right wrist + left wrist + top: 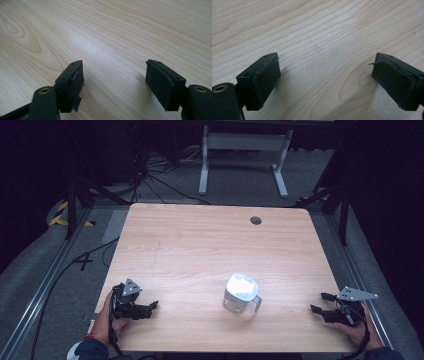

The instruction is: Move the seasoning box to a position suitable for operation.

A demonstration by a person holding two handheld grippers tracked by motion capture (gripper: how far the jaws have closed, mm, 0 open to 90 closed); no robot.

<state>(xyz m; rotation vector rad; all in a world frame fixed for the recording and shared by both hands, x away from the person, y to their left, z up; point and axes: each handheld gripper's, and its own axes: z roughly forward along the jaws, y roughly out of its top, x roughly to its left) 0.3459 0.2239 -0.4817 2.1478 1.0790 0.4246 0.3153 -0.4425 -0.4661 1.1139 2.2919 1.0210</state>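
A small clear jug [241,293] with a white top and a handle on its right side stands upright on the wooden table [200,245], near the front middle. My left gripper [153,308] rests at the front left of the table, pointing right toward the jug, well apart from it. In the left gripper view the left gripper [325,62] is open over bare wood. My right gripper [318,302] sits at the front right edge, pointing left toward the jug. In its own view the right gripper [113,66] is open with nothing between the jaws.
A round cable hole [256,220] sits near the table's far edge. Beyond the table stand a white desk frame [245,155] and loose cables [160,175] on grey carpet. Dark stand legs [72,205] flank both sides of the table.
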